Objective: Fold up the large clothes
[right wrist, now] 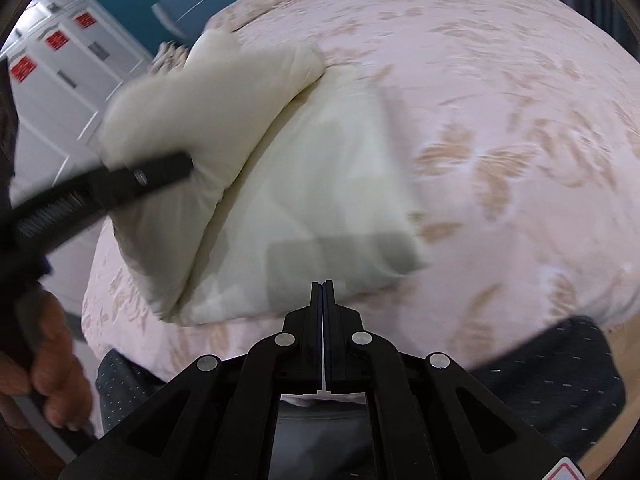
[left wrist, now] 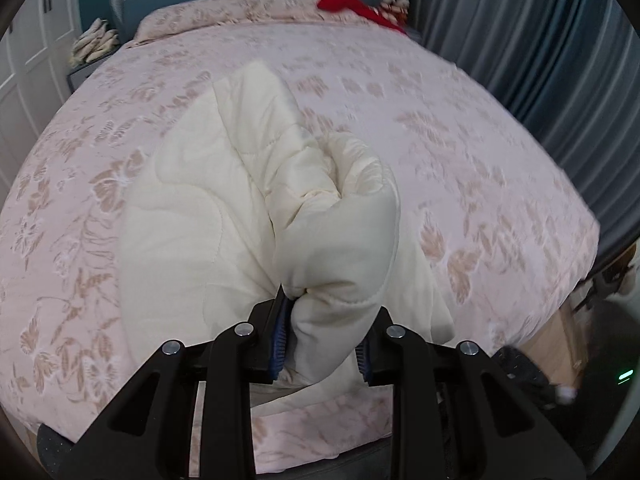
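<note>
While the left gripper [left wrist: 324, 332] clamps the cream padded garment [left wrist: 224, 184] on the floral bed [left wrist: 500, 152], the right gripper [right wrist: 322, 292] hangs clenched, empty; red cloth [left wrist: 344, 0] lies near the pillows.

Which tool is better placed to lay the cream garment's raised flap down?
Probably left. The left tool is shut on the cream garment, holding its bunched flap. The right tool is shut, empty, just short of the garment.

The padded garment [left wrist: 224, 200] is lying on the bed [left wrist: 480, 168], toward its near left part, with one thick fold [right wrist: 208, 112] lying over the flatter part [right wrist: 320, 184] to its right. The left gripper [left wrist: 322, 336] is sitting at the garment's near edge, a bunch of it between its jaws. The right gripper [right wrist: 323, 286] is hanging just before the near edge, apart from it. Pillows [left wrist: 192, 18] are lying at the far end
</note>
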The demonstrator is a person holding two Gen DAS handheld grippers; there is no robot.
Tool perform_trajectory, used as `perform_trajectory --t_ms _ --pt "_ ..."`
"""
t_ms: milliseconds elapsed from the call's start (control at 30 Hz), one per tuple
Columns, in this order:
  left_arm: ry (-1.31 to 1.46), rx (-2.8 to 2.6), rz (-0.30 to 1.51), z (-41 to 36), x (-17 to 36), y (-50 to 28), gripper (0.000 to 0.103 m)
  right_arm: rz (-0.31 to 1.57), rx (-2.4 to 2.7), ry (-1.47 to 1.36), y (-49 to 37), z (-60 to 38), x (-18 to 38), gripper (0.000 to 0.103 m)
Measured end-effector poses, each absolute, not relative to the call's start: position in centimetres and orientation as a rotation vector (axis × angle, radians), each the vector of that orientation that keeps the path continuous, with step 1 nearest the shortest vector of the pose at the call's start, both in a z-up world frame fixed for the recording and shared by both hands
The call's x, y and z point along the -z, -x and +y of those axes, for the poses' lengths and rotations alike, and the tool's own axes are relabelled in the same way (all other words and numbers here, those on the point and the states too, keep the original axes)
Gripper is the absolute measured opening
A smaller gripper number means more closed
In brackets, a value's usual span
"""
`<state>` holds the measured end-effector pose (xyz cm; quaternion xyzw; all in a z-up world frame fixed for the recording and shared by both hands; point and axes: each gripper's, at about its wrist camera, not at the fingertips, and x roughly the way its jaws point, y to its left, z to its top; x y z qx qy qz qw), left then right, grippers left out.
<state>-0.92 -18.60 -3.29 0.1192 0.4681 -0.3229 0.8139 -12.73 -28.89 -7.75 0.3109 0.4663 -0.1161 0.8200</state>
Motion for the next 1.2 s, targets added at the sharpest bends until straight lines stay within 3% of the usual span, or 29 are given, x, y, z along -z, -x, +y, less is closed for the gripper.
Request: perform_trajectory --t_ms 67,100,267,367,433,600,700,900,967,1033,1100,1200 --pt "-0.286 0.688 1.008 -19.4 4.3 1.4 0.026 0.988 0.272 -0.665 13.3 -30.6 7.9 0.002" --pt "-0.296 0.688 1.013 -19.8 4.7 1.6 0.026 0.986 0.278 -0.665 13.5 -30.8 7.7 0.008" --pt "-0.338 0.681 1.035 -21.1 7.0 2.4 0.026 0.94 0.304 -0.671 14.0 -33.4 6.2 0.01" --pt "-0.376 0.677 1.017 -21.5 7.9 3.1 0.026 0.895 0.292 -0.705 13.5 -35.3 4.6 0.019" --pt "-0.39 0.674 1.007 -21.6 8.2 3.4 0.026 0.859 0.271 -0.729 12.5 -36.3 3.2 0.035" --pt "-0.376 0.678 1.006 -21.3 8.0 3.2 0.026 0.868 0.152 -0.642 6.3 -37.0 0.1 0.052" --pt "-0.381 0.681 0.991 -21.2 7.9 3.4 0.026 0.927 0.096 -0.623 2.4 -36.9 0.6 0.055" --pt "-0.375 0.687 0.974 -21.1 7.8 3.4 0.027 1.028 0.014 -0.7 -1.9 -36.2 3.4 0.054" --pt "-0.373 0.686 0.972 -21.0 7.7 3.5 0.027 1.063 0.007 -0.697 -2.9 -36.0 4.2 0.043" --pt "-0.377 0.684 0.963 -20.8 7.3 3.6 0.027 1.096 0.004 -0.69 -3.4 -36.1 5.0 0.014" --pt "-0.367 0.694 0.955 -20.4 6.4 3.9 0.031 1.089 -0.007 -0.682 -3.4 -36.1 5.1 0.007" --pt "-0.28 0.752 0.962 -18.7 3.8 3.9 0.033 1.037 0.004 -0.624 -2.2 -35.9 3.5 0.004"
